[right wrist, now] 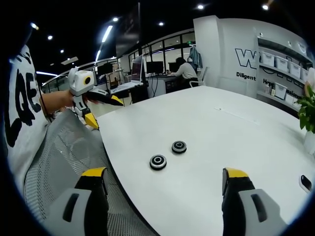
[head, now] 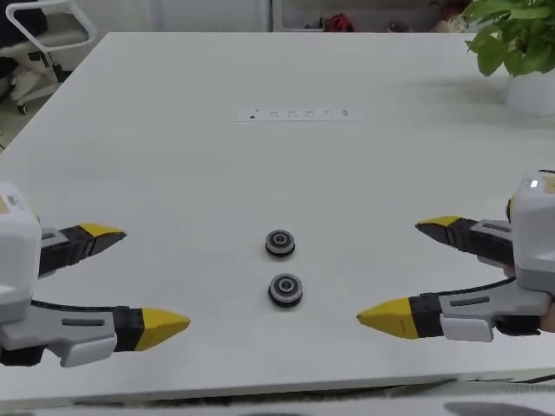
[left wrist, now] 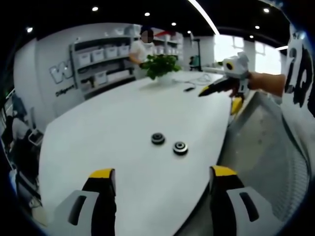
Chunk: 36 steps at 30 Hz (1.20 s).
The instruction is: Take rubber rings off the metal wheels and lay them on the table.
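The near wheel (head: 285,290) and far wheel (head: 279,243) lie flat on the counter (head: 173,156), between the left gripper (head: 154,278) and right gripper (head: 388,272). Both have jaws wide, holding nothing. The right gripper seems slightly nearer.

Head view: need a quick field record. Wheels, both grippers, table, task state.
wheels: two, far wheel and near wheel, lying flat, close together but not touching
state: both wheels still dark-rimmed, nothing loose beside them on the table, so stripping looks not yet started
left gripper: open, empty, left of the wheels
right gripper: open, empty, right of the wheels
other: socket strip farther back, plant at the far right
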Each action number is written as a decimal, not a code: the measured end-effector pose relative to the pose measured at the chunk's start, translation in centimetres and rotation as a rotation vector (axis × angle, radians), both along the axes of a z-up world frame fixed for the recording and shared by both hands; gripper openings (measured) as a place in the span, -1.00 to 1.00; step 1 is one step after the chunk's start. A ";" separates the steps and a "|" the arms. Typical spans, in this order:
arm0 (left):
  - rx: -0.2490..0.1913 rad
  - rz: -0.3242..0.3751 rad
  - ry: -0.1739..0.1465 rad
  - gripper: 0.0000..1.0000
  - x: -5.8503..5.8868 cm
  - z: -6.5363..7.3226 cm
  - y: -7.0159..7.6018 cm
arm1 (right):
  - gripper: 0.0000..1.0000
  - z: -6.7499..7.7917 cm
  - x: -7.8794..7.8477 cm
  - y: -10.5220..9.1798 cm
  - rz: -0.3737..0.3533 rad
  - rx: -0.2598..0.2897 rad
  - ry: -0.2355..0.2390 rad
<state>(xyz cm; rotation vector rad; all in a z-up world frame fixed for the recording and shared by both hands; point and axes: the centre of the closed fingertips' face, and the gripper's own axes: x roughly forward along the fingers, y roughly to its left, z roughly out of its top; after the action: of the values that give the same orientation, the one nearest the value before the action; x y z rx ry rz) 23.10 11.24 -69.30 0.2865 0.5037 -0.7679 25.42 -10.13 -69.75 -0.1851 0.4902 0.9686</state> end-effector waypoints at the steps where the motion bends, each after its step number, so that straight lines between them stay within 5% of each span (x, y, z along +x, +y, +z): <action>1: 0.001 -0.001 0.000 0.57 0.1 0.0 0.0 | 0.84 0.0 0.1 0.0 0.002 0.001 -0.001; 24: -0.037 -0.035 0.006 0.29 1.7 1.3 -0.7 | 0.64 1.2 1.5 1.1 0.052 0.026 -0.010; 36: -0.046 -0.075 -0.013 0.21 3.8 2.0 -1.8 | 0.48 1.8 2.6 2.3 0.097 0.045 -0.020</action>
<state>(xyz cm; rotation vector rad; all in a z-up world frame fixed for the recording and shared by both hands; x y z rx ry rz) 26.94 9.40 -67.27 0.2686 0.4648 -0.8485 28.07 -7.86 -68.00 -0.1786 0.4439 1.0706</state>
